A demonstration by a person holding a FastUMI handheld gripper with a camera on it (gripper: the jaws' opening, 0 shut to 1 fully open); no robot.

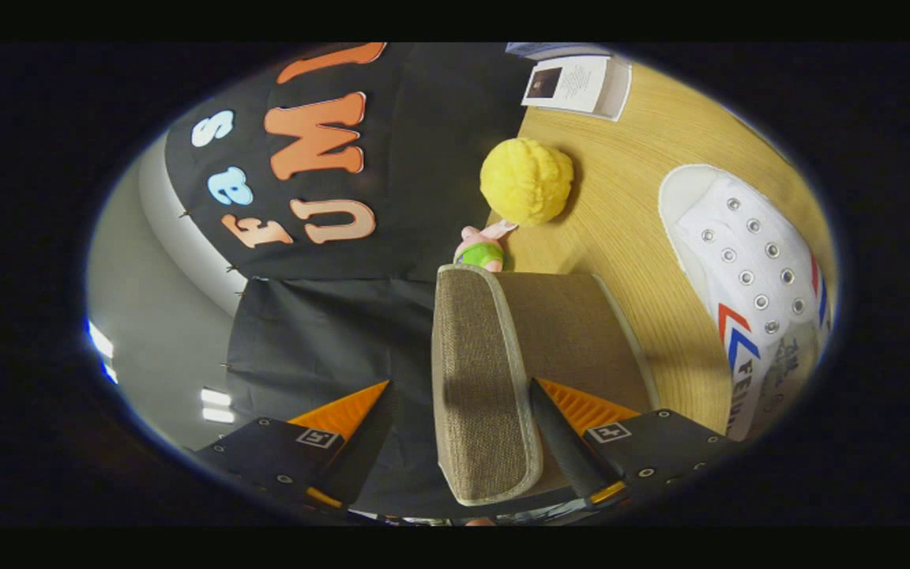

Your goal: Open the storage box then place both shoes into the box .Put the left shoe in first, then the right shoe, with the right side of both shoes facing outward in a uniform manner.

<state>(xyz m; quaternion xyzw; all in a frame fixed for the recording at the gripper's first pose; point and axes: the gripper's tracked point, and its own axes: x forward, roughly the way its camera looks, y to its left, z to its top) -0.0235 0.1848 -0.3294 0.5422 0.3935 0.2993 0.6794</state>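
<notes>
While we look along the tool (455,442), its two fingers stand apart with the storage box lid (486,379) rising between them: a brown woven flap with a pale piped edge, seen nearly edge-on. The right finger (573,450) lies against the lid's inner face, while the left finger (352,450) sits clear of its outer face, so we cannot say that both press on it; the tool reads as fairly wide around the flap rather than clamped. Right of the lid, the brown fabric box (573,332) continues toward the wooden surface (637,197). On that surface, well to the right of the fingers, lies a white canvas shoe (747,276) with metal eyelets and red and blue chevron stripes on its side. Beyond the lid, farther along the surface, sits a yellow fuzzy ball (526,180), and just beside it, touching the far edge of the lid, a small pink and green toy (483,249). At the far end of the surface lies a printed sheet of paper (577,85). To the left hangs the booth's black cloth wall (329,332).
</notes>
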